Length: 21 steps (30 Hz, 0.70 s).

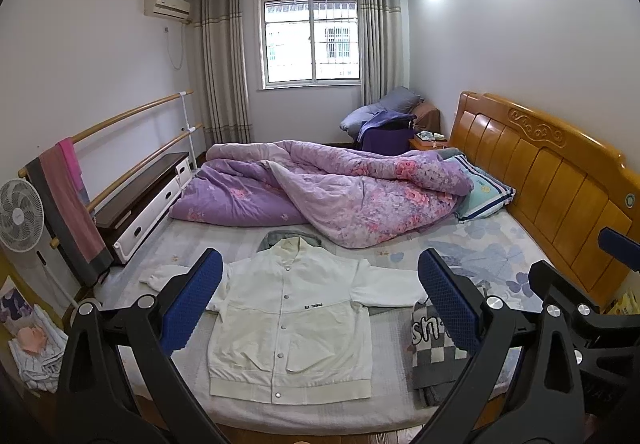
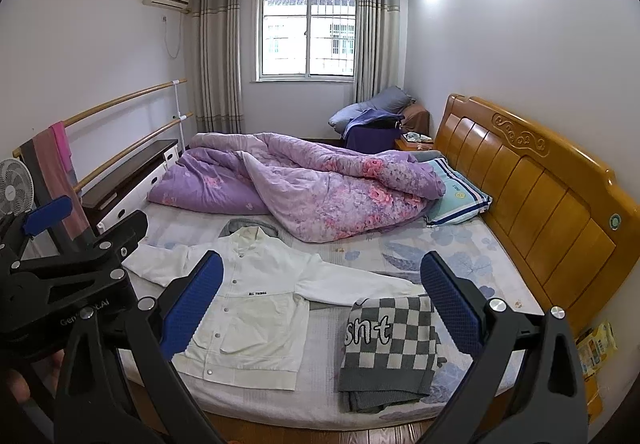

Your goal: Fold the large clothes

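A white snap-button jacket (image 1: 292, 324) (image 2: 244, 320) lies flat and face up on the near part of the bed, sleeves spread to both sides. To its right rests a folded grey-and-white checkered garment (image 1: 434, 352) (image 2: 388, 344) on a grey layer. My left gripper (image 1: 320, 300) hovers open above the jacket, blue pads wide apart and holding nothing. My right gripper (image 2: 322, 304) is open too, above the gap between the jacket and the checkered garment. The other gripper's black frame (image 2: 68, 276) shows at the left edge of the right wrist view.
A crumpled purple floral quilt (image 1: 320, 192) covers the far half of the bed, with a striped pillow (image 1: 484, 196) by the wooden headboard (image 1: 560, 184). A low cabinet (image 1: 140, 204), towel rails and a fan (image 1: 20, 216) stand on the left. Wooden floor runs along the bed's near edge.
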### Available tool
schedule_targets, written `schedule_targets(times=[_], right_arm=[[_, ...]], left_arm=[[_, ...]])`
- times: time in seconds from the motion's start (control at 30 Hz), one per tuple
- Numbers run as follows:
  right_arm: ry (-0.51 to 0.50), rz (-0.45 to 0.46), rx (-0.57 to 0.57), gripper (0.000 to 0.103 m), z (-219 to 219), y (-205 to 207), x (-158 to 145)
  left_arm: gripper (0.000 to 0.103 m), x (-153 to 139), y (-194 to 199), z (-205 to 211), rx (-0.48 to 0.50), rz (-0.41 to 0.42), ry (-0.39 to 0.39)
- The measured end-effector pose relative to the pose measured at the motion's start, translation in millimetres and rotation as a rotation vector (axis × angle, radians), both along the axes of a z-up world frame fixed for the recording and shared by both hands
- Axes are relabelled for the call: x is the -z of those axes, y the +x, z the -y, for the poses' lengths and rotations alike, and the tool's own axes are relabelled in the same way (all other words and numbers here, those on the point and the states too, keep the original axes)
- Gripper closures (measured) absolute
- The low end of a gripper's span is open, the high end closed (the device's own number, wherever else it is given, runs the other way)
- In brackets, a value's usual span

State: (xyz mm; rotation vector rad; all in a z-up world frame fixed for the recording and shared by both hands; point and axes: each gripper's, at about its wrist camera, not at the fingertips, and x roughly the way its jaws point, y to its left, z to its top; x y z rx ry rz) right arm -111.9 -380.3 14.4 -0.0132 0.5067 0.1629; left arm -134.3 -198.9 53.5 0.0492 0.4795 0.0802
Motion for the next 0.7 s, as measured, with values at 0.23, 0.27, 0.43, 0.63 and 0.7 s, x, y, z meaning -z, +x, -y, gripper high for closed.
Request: schedule_targets(times=[0.23, 0.27, 0.43, 0.63, 0.7], right_arm=[[0.005, -0.014, -0.003, 0.008, 0.9, 0.2, -2.3], [0.006, -0.014, -0.002, 0.008, 1.1, 0.0, -2.6], [0.005, -0.016, -0.002, 0.008, 1.2, 0.0, -2.8], [0.003, -0.019, -0.003, 0.008, 1.4, 0.3, -3.2], [0.004, -0.020, -0.004, 0.008, 2.3, 0.3, -2.5]], left_arm=[[0.005, -0.5, 0.9, 5.3, -0.004, -0.005, 0.011], [0.005, -0.2, 0.5, 6.7, -0.006, -0.005, 0.011], [0.005, -0.2, 0.0, 7.8, -0.008, -0.009, 0.010], [0.005, 0.4, -0.9, 7.5, -0.011, -0.010, 0.009], [0.005, 1.7, -2.7, 9.4, -0.016, -0.011, 0.008]])
